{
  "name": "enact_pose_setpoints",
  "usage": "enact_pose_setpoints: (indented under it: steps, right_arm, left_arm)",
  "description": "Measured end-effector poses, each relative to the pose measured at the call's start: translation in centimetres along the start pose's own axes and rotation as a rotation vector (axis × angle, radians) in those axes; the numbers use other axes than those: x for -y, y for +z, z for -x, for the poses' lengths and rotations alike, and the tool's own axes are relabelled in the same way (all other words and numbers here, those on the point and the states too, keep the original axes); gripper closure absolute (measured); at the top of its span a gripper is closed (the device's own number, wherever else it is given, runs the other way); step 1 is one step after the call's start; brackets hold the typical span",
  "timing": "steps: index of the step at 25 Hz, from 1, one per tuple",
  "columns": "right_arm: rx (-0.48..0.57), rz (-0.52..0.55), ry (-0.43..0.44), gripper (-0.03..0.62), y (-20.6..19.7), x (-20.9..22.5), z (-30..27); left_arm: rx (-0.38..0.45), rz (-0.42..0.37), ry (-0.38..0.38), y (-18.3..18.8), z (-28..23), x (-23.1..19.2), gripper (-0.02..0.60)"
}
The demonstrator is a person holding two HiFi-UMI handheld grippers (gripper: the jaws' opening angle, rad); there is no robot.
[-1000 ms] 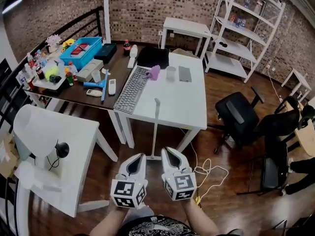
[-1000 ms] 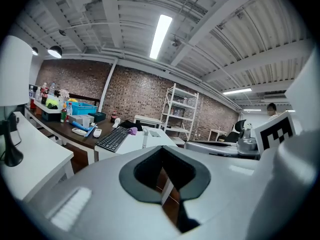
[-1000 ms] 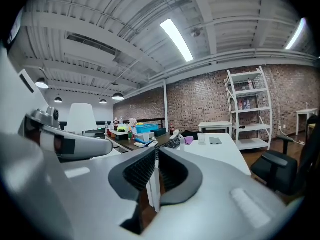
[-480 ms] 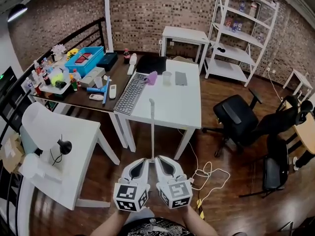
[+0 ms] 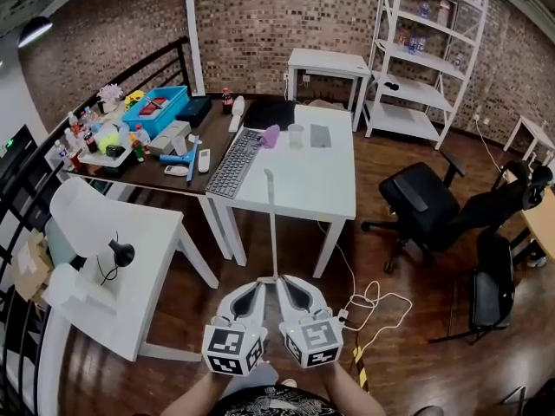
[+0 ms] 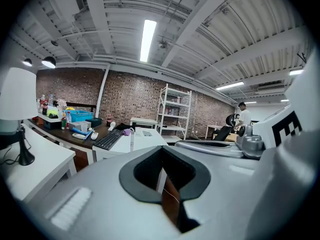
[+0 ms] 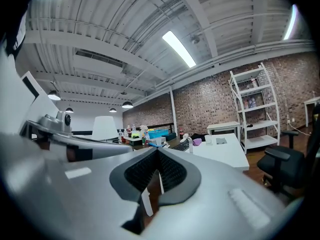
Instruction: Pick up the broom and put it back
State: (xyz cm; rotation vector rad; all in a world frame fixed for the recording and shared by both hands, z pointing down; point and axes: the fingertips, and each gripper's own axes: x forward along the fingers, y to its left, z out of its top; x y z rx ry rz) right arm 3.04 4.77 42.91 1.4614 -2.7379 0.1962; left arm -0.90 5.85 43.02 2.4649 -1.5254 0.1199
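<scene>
**Head view, read left to right; landmark: the white desk (image 5: 321, 180).**

- Well left of the desk and nearer the person, a white side table (image 5: 147, 263) carries a lamp (image 5: 78, 215).
- A dark table (image 5: 212, 139) butts against the desk's left edge. It bears a blue bin (image 5: 159, 111) at the end far from the desk.
- A black keyboard (image 5: 236, 161) lies along the desk's left edge.
- The left gripper (image 5: 257, 284) hangs over the wooden floor in front of the desk's near edge. Its jaws are clenched tip to tip. Its own view shows only floor and a white strip through the slot behind the tips, with nothing pinched between the pads.
- The broom (image 5: 272, 224) stands just beside that gripper. Its thin white handle rises from between the two grippers' tips, and its top overlaps the desk's near edge. Its lower end is hidden behind the grippers, and contact with either gripper cannot be judged.
- The right gripper (image 5: 284, 282) sits just right of the handle, before the same desk edge. Its jaws are likewise closed together, with no object seen between the pads.
- A black office chair (image 5: 425, 202) stands right of the desk.
- A white shelving unit (image 5: 425, 50) stands beyond the desk's far right corner, against the brick wall.
</scene>
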Motion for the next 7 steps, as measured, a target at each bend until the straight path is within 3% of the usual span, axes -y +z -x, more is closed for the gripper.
enact_pose_setpoints:
  steps: [7]
  right_arm:
    - [-0.002, -0.006, 0.006, 0.594, -0.6, -0.7, 1.4]
  left_arm:
    - [-0.013, -0.002, 0.001, -0.9, 1.2, 0.8, 0.577]
